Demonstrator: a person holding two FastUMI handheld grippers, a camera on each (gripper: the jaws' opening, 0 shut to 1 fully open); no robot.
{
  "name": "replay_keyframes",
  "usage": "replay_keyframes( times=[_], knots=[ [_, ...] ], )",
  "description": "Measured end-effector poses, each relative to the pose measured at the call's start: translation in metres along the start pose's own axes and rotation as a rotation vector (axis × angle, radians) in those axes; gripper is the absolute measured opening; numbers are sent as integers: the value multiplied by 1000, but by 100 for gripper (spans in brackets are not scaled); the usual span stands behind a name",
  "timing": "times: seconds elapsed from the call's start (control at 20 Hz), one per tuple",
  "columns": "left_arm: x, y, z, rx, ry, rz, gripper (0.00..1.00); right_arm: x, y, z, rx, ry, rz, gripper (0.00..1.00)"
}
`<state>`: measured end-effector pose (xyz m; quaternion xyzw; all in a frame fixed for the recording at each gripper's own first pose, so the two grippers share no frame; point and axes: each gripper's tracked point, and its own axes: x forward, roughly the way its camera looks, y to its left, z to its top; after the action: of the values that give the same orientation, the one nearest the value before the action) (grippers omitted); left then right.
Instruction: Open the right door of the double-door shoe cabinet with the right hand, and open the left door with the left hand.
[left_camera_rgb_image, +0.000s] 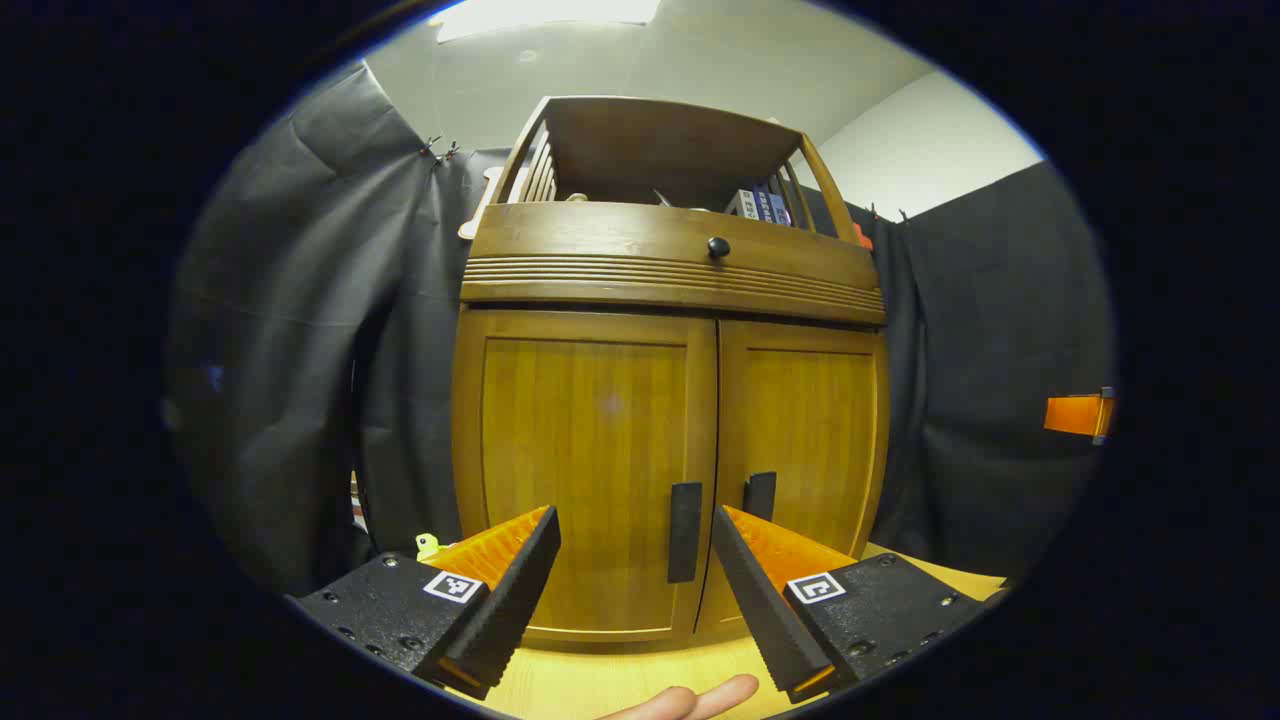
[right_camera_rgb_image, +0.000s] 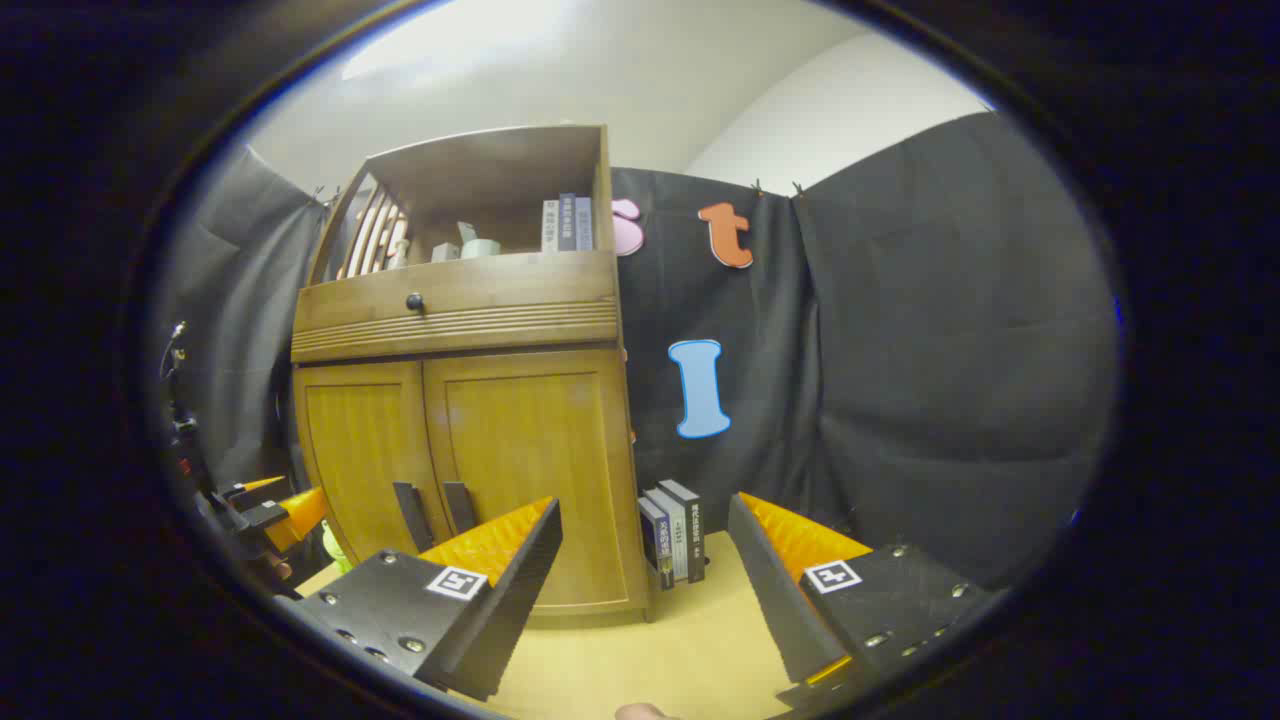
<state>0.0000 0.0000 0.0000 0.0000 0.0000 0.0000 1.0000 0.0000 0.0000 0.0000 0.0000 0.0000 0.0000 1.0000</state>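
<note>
The left orange-and-black gripper (left_camera_rgb_image: 635, 560), fingers spread and empty, has the honey-brown wooden shoe cabinet's (left_camera_rgb_image: 670, 400) upright black left-door handle (left_camera_rgb_image: 685, 532) straight ahead between them. The right gripper (right_camera_rgb_image: 645, 560), likewise spread, sees its handle (right_camera_rgb_image: 460, 507) off left, farther away.

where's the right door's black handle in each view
Left gripper view: right door's handle, lower centre, just above the left gripper's right-hand finger.
Right gripper view: same handle, lower left, above the right gripper's left-hand finger.
Shared landmark: drawer knob.
</note>
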Motion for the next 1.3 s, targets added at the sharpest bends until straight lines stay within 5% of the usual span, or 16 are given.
replay_keyframes(
  times=[0.15, 0.3, 0.45, 0.8, 1.3],
  knots=[
    [-7, 5, 5, -11, -32, -19, 96, -6, 18, 2, -28, -26, -1, 96],
    [-12, 10, -3, -54, -34, -30, 92, -11, 0, -6, -69, -31, -85, 96],
    [-12, 13, 15, -12, -109, -34, 92, -6, 4, -12, -46, -44, -69, 96],
    [0, 19, -4, -38, -31, -18, 92, 0, 23, -32, -139, -42, -67, 96],
    [-3, 11, 3, -29, -28, -90, 92, 39, 78, -56, -138, -5, 37, 99]
  ],
)
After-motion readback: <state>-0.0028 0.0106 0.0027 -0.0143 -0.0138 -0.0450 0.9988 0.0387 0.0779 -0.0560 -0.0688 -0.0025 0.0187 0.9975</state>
